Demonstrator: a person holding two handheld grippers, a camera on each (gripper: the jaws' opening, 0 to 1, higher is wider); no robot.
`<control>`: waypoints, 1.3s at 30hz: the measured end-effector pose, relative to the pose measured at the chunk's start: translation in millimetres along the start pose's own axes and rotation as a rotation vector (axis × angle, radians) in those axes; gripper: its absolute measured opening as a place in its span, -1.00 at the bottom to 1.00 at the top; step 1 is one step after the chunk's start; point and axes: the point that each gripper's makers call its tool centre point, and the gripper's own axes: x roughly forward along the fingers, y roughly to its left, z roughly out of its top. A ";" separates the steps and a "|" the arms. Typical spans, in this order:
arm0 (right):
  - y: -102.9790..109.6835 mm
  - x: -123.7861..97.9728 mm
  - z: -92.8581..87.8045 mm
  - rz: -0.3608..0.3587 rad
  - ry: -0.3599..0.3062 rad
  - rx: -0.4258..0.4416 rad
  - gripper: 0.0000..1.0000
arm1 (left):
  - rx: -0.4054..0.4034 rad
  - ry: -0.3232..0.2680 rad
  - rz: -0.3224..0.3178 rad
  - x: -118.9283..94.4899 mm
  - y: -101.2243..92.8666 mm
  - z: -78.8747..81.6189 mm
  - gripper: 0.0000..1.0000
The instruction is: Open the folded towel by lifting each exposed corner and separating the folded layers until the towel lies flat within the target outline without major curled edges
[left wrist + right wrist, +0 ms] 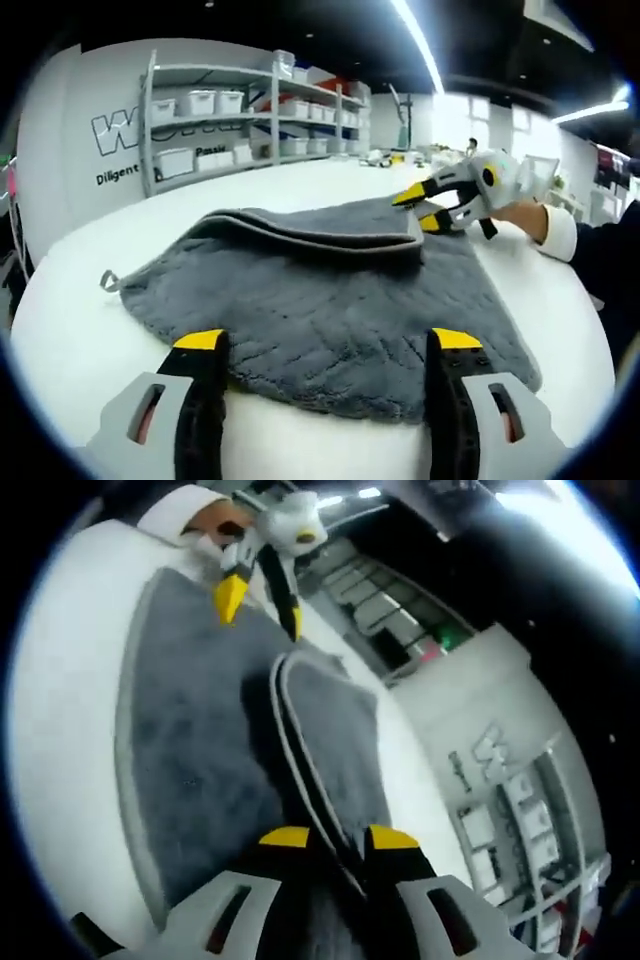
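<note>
A grey towel [330,300] lies on the white table [90,330], its far part folded over into a raised flap [310,228] with a pale hem. My left gripper [328,345] stands open at the towel's near edge, jaws wide apart with nothing gripped. The right gripper [425,210], held by a hand in a white cuff, is at the flap's right corner. In the right gripper view the towel [190,750] runs away from me. The flap's hemmed edge [300,740] passes between the jaws of my right gripper [338,840], which is shut on it. The left gripper [262,605] hangs open at the far edge.
The table's curved edge [40,290] is on the left. A small loop tag [108,280] sticks out of the towel's left corner. Shelves with white bins [250,120] stand behind, and a person's dark sleeve [610,260] is at the right.
</note>
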 end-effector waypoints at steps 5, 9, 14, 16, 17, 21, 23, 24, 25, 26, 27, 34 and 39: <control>-0.2 0.5 -1.9 0.014 -0.003 0.187 -0.96 | 0.017 0.007 -0.003 1.3 -5.9 -0.8 0.83; -18.7 -4.7 -5.2 -0.035 -0.036 0.389 -1.00 | 0.025 0.012 -0.011 3.3 -10.5 -2.6 0.89; -43.2 -18.2 -14.0 -0.136 -0.047 0.543 -1.00 | 0.026 0.006 -0.017 4.5 -12.0 -2.6 0.90; -46.0 -22.9 -15.9 -0.129 -0.063 0.637 -1.00 | 0.033 0.004 -0.021 5.4 -13.0 -2.5 0.90; -48.2 -25.0 -18.3 -0.133 -0.064 0.674 -1.00 | 0.033 0.002 -0.023 5.7 -13.4 -2.4 0.90; -60.8 -34.5 -25.7 -0.169 -0.079 0.736 -1.00 | 0.040 -0.011 -0.034 7.7 -15.3 -1.4 0.90; -66.6 -40.2 -30.9 -0.197 -0.070 0.781 -1.00 | 0.047 -0.015 -0.039 8.7 -16.3 -0.6 0.91; -70.3 -44.1 -33.8 -0.225 -0.071 0.825 -1.00 | 0.051 -0.018 -0.043 9.6 -17.1 -0.3 0.91; -74.4 -48.0 -35.5 -0.243 -0.081 0.850 -1.00 | 0.053 -0.019 -0.045 10.1 -17.2 -0.2 0.91; -77.4 -51.2 -38.1 -0.257 -0.083 0.876 -1.00 | 0.055 -0.020 -0.044 10.4 -17.1 0.0 0.91; -79.5 -54.0 -43.0 -0.271 -0.072 0.898 -1.00 | 0.053 -0.020 -0.043 10.6 -16.5 0.2 0.92; -79.2 -61.5 -64.4 -0.313 -0.018 0.971 -1.00 | 0.069 -0.021 -0.043 11.9 -17.3 1.9 0.89; -76.9 -65.2 -73.3 -0.331 0.010 0.999 -1.00 | 0.083 -0.022 -0.051 11.9 -20.7 3.5 0.85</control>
